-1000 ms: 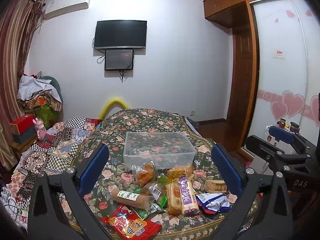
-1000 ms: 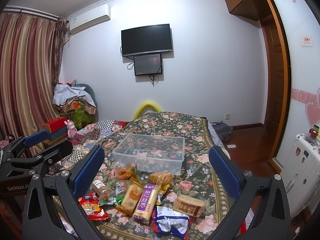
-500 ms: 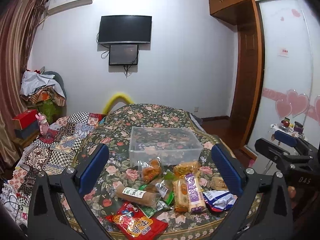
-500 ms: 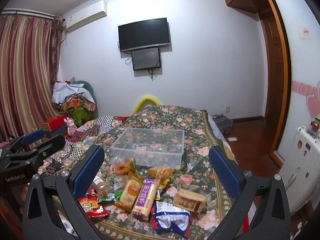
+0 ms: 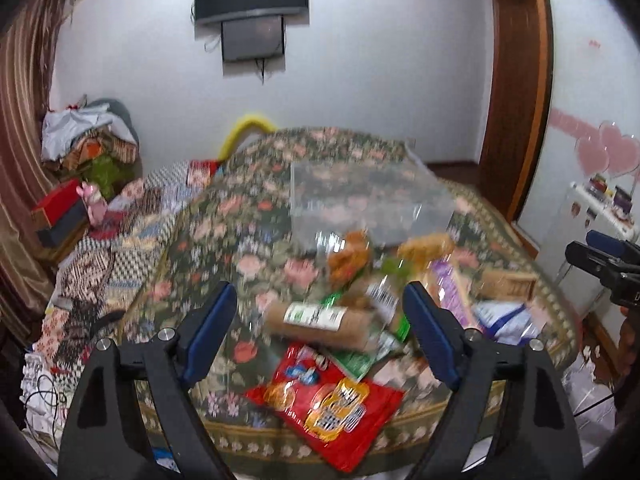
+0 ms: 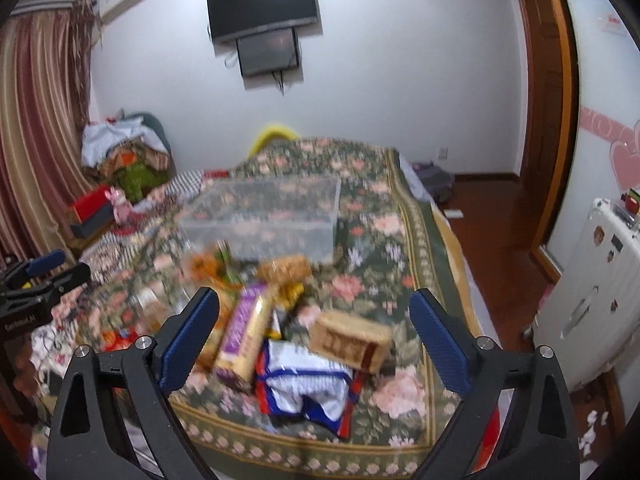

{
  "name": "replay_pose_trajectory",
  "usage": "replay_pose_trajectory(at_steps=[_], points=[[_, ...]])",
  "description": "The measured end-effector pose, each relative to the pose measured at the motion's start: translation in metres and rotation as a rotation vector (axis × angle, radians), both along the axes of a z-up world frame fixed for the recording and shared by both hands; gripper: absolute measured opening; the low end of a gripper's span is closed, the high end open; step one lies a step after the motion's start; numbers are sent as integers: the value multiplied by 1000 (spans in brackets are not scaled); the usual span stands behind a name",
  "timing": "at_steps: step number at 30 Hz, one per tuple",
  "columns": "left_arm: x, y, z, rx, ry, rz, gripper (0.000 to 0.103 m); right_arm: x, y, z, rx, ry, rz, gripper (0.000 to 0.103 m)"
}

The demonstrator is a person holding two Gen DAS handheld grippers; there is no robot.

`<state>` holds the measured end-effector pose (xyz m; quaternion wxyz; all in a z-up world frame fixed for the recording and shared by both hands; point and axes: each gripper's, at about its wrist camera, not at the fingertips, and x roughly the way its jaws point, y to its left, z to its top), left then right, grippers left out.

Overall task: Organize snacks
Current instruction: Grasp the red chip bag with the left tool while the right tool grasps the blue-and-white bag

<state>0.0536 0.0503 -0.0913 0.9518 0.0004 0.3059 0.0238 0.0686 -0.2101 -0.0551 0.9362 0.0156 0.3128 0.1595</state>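
Observation:
Several snack packets lie in a heap on the floral bedspread [image 5: 224,216]. In the left wrist view I see a red bag [image 5: 332,396], a brown roll [image 5: 320,322] and an empty clear plastic bin [image 5: 368,200] behind them. My left gripper [image 5: 320,320] is open and empty, above the brown roll. In the right wrist view a purple bar [image 6: 244,328], a blue-white bag [image 6: 308,388] and a brown cake pack [image 6: 350,340] lie before the bin [image 6: 264,220]. My right gripper [image 6: 314,332] is open and empty above them. Both views are motion-blurred.
A checkered blanket [image 5: 112,248] and piled clothes [image 5: 88,140] lie left of the bed. A white cabinet [image 6: 592,292] stands to the right, with wooden floor [image 6: 488,216] between. A TV [image 6: 264,4] hangs on the far wall. The bed's front edge [image 6: 320,452] is near.
Both grippers have moved forward and tilted down toward the snack heap, which now looks larger and closer. Both stay open and empty.

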Motion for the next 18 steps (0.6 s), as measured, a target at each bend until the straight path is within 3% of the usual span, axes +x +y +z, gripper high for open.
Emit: replay_pose_trajectory(at_steps=[7,14,18], points=[[17,17,-50,-59,165,8,86,10,0,-33,-18,131,5,92],[19,23,-81,-58,248,23,86,19,4,-60,-44,230,13,92],[21,28,-94,-72,287,44,92,23,9,-72,-55,269,21,92]])
